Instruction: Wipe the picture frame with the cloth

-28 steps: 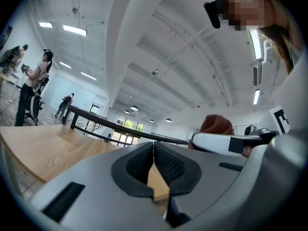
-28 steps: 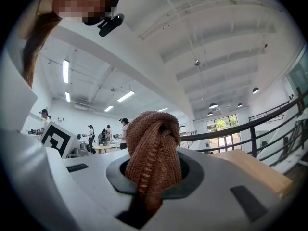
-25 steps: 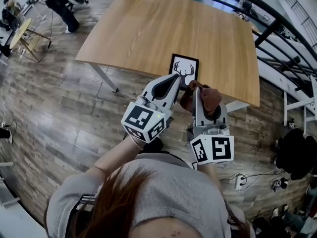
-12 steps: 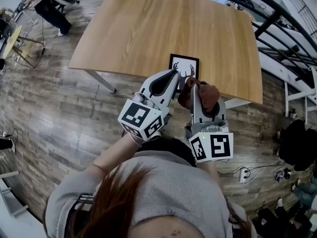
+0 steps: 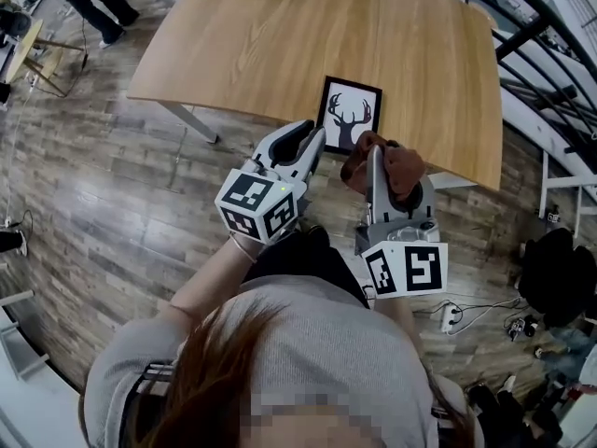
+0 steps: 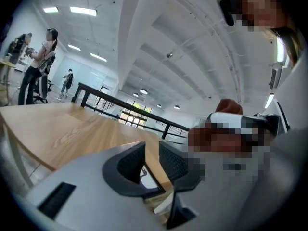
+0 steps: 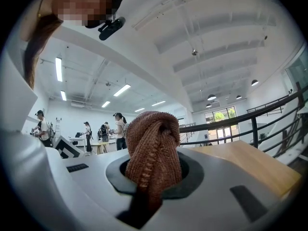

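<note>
Right fingers (image 7: 191, 176) pinch rust cloth (image 7: 153, 153), left gripper (image 6: 151, 153) just opening, empty, black deer-print frame (image 5: 350, 112)

Black deer frame (image 5: 350, 115) lies flat; brown cloth (image 5: 389, 164) bunched.

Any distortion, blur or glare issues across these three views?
Head view: fisheye bows the table edges; frame sharp, no glare. Left gripper view: black vignette corners, strong barrel distortion. Right gripper view: cloth crisp, ceiling lights clipped white.
</note>
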`<act>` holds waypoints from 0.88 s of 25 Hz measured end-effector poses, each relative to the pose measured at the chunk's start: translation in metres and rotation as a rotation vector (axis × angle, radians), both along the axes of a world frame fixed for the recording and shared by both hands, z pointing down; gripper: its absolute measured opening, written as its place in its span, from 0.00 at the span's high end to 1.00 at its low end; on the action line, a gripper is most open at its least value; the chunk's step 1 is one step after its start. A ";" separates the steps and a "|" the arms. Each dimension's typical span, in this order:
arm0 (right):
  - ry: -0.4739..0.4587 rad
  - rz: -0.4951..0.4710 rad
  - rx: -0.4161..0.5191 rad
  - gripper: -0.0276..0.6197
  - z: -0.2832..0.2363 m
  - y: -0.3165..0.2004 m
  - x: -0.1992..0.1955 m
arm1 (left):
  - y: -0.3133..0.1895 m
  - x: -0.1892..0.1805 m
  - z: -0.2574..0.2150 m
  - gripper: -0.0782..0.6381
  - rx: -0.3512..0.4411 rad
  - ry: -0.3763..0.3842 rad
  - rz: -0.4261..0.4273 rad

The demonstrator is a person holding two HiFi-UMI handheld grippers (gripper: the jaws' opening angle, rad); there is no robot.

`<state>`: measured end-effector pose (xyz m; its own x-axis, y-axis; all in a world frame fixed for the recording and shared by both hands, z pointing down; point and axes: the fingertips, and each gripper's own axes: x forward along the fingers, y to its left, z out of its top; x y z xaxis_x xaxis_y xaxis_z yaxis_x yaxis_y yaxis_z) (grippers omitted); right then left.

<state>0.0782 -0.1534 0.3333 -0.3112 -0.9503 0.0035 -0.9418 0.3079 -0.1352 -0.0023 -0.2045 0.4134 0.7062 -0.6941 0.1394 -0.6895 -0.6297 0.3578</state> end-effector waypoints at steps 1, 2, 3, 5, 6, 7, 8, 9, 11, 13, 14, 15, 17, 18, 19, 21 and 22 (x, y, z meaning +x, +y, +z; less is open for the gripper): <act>-0.004 -0.006 -0.012 0.84 0.005 0.000 0.000 | 0.000 0.000 0.014 0.77 -0.035 -0.018 0.007; -0.008 -0.009 -0.026 0.84 0.010 0.000 0.001 | 0.001 0.001 0.028 0.73 -0.072 -0.034 0.017; -0.013 -0.012 -0.039 0.84 0.015 0.001 0.001 | 0.003 0.002 0.043 0.68 -0.110 -0.046 0.027; -0.020 -0.016 -0.062 0.84 0.024 0.001 0.002 | 0.006 0.001 0.072 0.61 -0.195 -0.058 0.045; -0.024 -0.018 -0.072 0.84 0.028 0.001 0.003 | 0.007 0.000 0.087 0.60 -0.237 -0.064 0.054; -0.027 -0.018 -0.081 0.84 0.032 0.002 0.003 | 0.007 -0.002 0.101 0.59 -0.278 -0.071 0.063; -0.029 -0.017 -0.089 0.84 0.036 0.003 0.004 | 0.007 -0.003 0.115 0.58 -0.317 -0.078 0.073; -0.031 -0.016 -0.096 0.84 0.039 0.003 0.006 | 0.005 -0.003 0.129 0.57 -0.355 -0.082 0.080; -0.033 -0.012 -0.113 0.84 0.048 0.003 0.009 | 0.000 -0.003 0.151 0.56 -0.434 -0.068 0.089; -0.034 -0.007 -0.131 0.84 0.056 0.003 0.012 | -0.006 0.001 0.168 0.55 -0.509 -0.030 0.105; -0.034 -0.004 -0.139 0.84 0.060 0.003 0.014 | -0.009 0.003 0.174 0.55 -0.538 -0.014 0.115; -0.035 -0.002 -0.147 0.84 0.063 0.002 0.015 | -0.012 0.004 0.181 0.55 -0.564 0.000 0.125; -0.036 0.003 -0.159 0.84 0.069 0.002 0.017 | -0.018 0.008 0.190 0.55 -0.607 0.029 0.145; -0.037 0.005 -0.164 0.84 0.072 0.001 0.019 | -0.021 0.011 0.193 0.55 -0.629 0.044 0.158; -0.038 0.007 -0.169 0.84 0.075 0.001 0.019 | -0.023 0.014 0.196 0.55 -0.653 0.058 0.171; -0.039 0.010 -0.179 0.84 0.079 0.000 0.021 | -0.024 0.020 0.201 0.55 -0.696 0.077 0.199; -0.039 0.012 -0.183 0.84 0.081 0.000 0.021 | -0.025 0.022 0.203 0.55 -0.705 0.080 0.211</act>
